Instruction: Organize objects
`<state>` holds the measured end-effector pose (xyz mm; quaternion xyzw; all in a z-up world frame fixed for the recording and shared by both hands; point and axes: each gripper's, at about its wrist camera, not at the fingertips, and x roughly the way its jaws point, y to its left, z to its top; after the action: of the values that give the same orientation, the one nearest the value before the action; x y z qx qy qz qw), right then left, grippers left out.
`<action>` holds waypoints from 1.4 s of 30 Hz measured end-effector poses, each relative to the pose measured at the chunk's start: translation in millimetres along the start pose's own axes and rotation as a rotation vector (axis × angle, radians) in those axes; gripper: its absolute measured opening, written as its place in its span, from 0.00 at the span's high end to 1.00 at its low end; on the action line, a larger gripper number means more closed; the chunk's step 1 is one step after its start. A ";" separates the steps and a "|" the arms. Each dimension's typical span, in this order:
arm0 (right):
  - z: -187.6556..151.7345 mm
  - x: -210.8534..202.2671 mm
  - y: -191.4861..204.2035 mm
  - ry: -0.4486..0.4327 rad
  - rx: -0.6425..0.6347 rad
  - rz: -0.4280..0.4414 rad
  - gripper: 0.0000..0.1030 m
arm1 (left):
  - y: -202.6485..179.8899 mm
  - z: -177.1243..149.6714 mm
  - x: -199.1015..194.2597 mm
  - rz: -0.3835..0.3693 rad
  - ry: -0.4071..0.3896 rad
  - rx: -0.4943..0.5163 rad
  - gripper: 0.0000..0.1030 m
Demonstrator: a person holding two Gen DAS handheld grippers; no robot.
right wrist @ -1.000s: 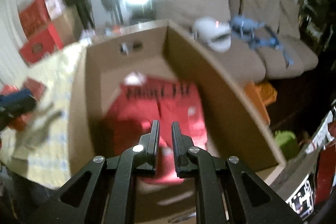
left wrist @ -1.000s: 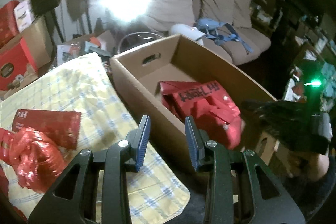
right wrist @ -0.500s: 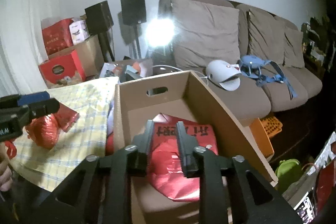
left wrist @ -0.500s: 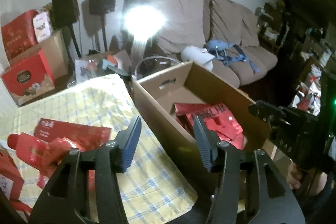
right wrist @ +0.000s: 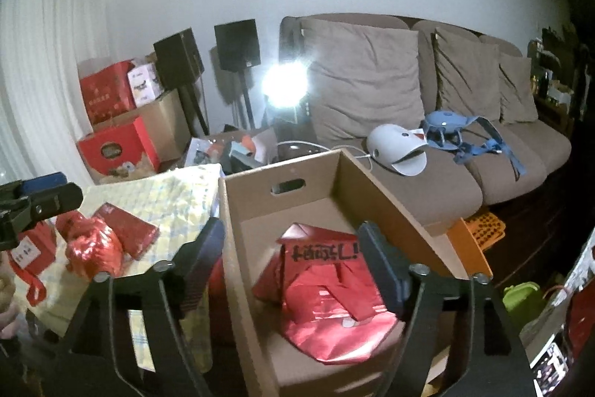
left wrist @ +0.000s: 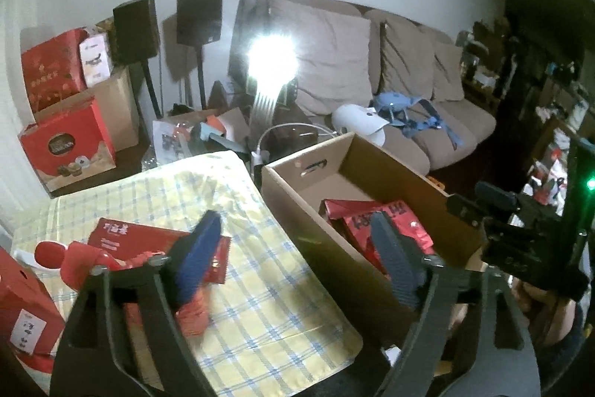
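A: What should the person do now?

B: Reach the left gripper [left wrist: 293,255] left to the crumpled red bag [right wrist: 95,250] on the checked cloth [left wrist: 260,315]. Its jaws are opening, with nothing in them.

A: And the right gripper [right wrist: 293,257]?

B: Opening too, with nothing in it, over the cardboard box [right wrist: 253,207].

A: How many things?

B: One red foil bag [right wrist: 334,289] in the box. On the cloth, one crumpled bag and one flat red packet [right wrist: 128,229].

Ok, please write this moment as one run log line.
left gripper: opening, empty | right gripper: opening, empty | red bag: in cardboard box
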<state>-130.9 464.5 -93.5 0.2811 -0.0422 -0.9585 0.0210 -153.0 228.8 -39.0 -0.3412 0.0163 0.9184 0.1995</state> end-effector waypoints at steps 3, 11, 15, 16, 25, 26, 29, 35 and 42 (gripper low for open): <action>2.8 -7.4 1.1 -0.014 -0.003 -0.004 0.16 | 0.0 1.7 -2.4 0.007 0.011 0.012 0.10; 11.4 -27.9 2.4 -0.084 0.009 -0.034 0.01 | -12.8 1.5 -19.5 0.027 -0.040 0.055 0.00; 14.8 -37.9 2.7 -0.119 0.010 -0.073 0.01 | -27.5 0.6 -27.6 0.123 -0.083 0.156 0.00; 15.2 -39.2 3.0 -0.123 0.010 -0.075 0.01 | -29.5 1.3 -29.9 0.136 -0.091 0.166 0.00; 20.0 -45.8 2.1 -0.104 0.104 0.002 0.01 | -4.4 3.3 -47.5 0.140 -0.117 0.035 0.00; 20.5 -46.5 2.7 -0.103 0.116 0.016 0.01 | -1.4 3.2 -48.1 0.151 -0.119 0.031 0.00; 22.3 -50.7 6.6 -0.113 0.109 -0.006 0.01 | 3.5 2.4 -51.4 0.168 -0.126 0.030 0.00; 26.9 -54.5 9.3 -0.122 0.115 -0.178 0.01 | 3.2 1.7 -56.8 0.249 -0.151 0.032 0.00; 24.2 -57.7 15.9 -0.128 0.073 -0.410 0.01 | 6.8 -4.4 -55.1 0.292 -0.160 -0.083 0.00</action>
<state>-95.2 454.1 -40.8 0.2230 -0.0204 -0.9564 -0.1872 -114.9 202.2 -8.1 -0.2691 0.0117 0.9617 0.0505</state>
